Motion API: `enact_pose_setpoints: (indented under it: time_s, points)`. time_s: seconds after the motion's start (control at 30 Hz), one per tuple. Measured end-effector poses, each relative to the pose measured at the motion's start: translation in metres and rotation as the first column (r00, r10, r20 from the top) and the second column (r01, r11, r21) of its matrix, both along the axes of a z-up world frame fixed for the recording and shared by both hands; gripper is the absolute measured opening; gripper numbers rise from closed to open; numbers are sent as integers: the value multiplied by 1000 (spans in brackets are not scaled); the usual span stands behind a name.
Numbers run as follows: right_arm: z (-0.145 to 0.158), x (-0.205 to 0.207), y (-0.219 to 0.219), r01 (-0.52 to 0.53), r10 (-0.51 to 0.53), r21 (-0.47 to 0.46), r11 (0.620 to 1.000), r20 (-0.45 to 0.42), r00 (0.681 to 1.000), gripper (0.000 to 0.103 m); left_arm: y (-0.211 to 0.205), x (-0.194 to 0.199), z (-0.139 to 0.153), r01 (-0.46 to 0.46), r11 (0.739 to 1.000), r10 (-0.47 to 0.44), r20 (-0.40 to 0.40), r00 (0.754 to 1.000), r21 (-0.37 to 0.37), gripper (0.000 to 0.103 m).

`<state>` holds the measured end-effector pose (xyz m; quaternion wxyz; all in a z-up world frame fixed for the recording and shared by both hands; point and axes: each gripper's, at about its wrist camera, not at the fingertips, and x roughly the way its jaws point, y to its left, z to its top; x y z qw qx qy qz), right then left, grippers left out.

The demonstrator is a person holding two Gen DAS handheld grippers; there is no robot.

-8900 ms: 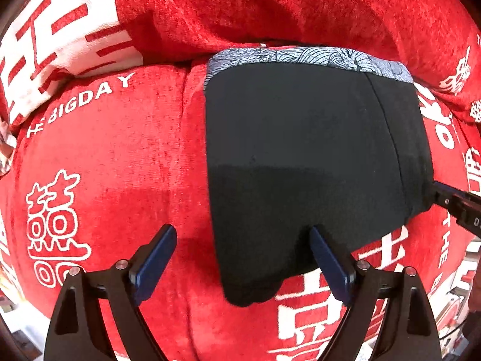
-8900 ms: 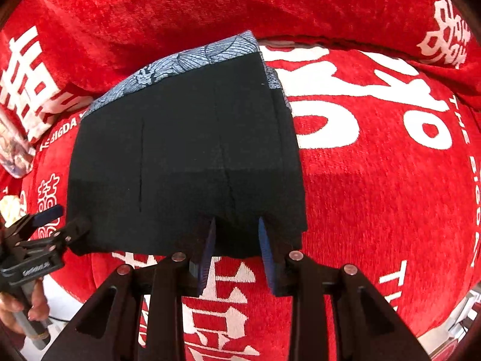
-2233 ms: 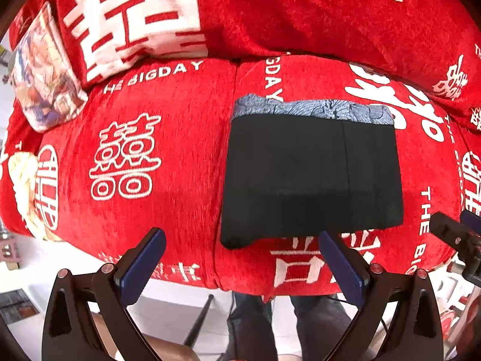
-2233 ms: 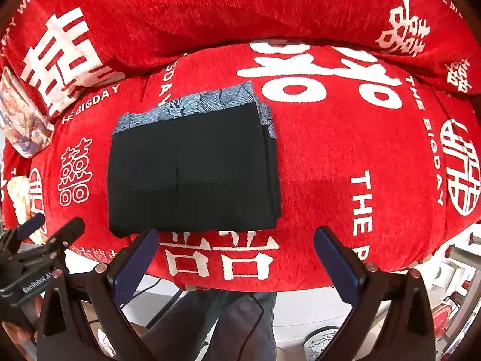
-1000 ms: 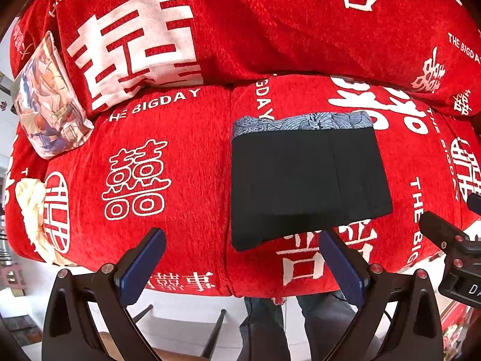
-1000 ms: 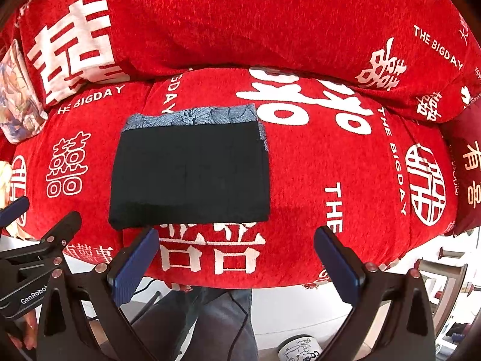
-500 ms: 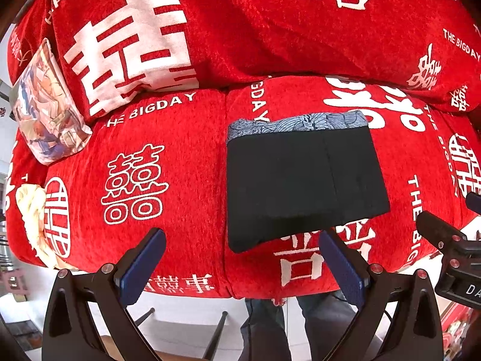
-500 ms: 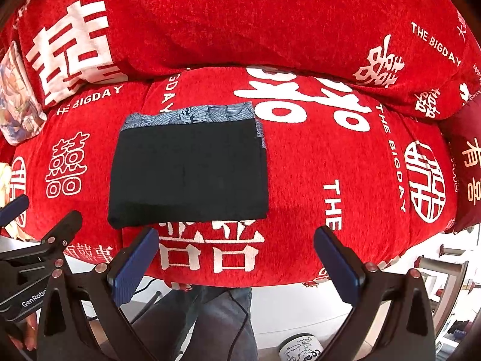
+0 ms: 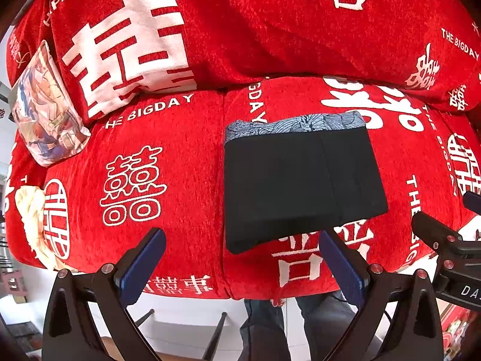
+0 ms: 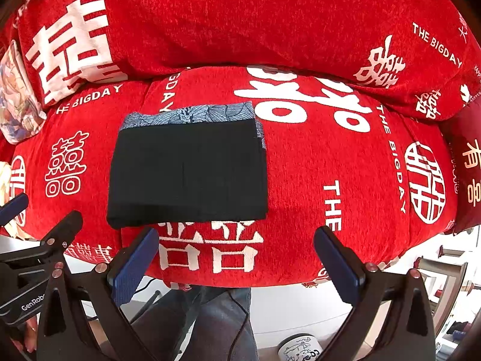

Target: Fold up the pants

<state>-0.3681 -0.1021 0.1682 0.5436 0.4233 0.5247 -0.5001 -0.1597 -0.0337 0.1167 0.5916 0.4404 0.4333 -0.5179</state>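
The black pants (image 9: 300,183) lie folded into a flat rectangle on the red sofa seat (image 9: 168,156), with a blue patterned waistband (image 9: 294,121) along the far edge. They also show in the right wrist view (image 10: 189,174). My left gripper (image 9: 242,258) is open and empty, held back from the sofa's front edge, below the pants. My right gripper (image 10: 236,255) is open and empty, also back from the front edge. Neither touches the pants.
The sofa has a red backrest (image 9: 240,24) with white characters. A printed cushion (image 9: 45,108) leans at the far left. A dark red cushion (image 10: 469,162) sits at the right. The person's legs in jeans (image 10: 210,325) stand below the sofa edge.
Both grippers have drawn slightly further back from the sofa. The folded pants have not moved. About nine seconds ago the right gripper was pinching the pants' near edge; it has let go.
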Motion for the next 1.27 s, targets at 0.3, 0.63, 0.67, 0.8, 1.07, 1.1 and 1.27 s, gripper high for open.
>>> enact_pose_setpoints:
  time_s: [0.3, 0.63, 0.67, 0.8, 1.07, 1.1, 1.27]
  points:
    - [-2, 0, -2, -6, 6, 3, 1000, 1, 1000, 103, 0, -2, 1, 1, 1000, -1, -3, 1000, -3, 102]
    - [-6, 0, 2, 3, -3, 11, 1000, 4, 1000, 103, 0, 0, 0, -7, 1000, 7, -7, 1000, -3, 102]
    - [-6, 0, 1, 3, -3, 11, 1000, 5, 1000, 103, 1, 0, 0, -8, 1000, 8, -8, 1000, -2, 102]
    - [-6, 0, 1, 2, -2, 13, 1000, 7, 1000, 103, 1, 0, -1, -19, 1000, 20, -15, 1000, 3, 102]
    - [-7, 0, 1, 5, -5, 15, 1000, 7, 1000, 103, 0, 0, -3, -30, 999, 30, -30, 999, 13, 102]
    - [-7, -1, 1, 5, -5, 15, 1000, 8, 1000, 103, 0, 0, -3, -30, 1000, 30, -34, 999, 10, 102]
    - [-8, -3, 1, 5, -5, 15, 1000, 8, 1000, 103, 1, -3, 0, -16, 1000, 16, -35, 999, -6, 102]
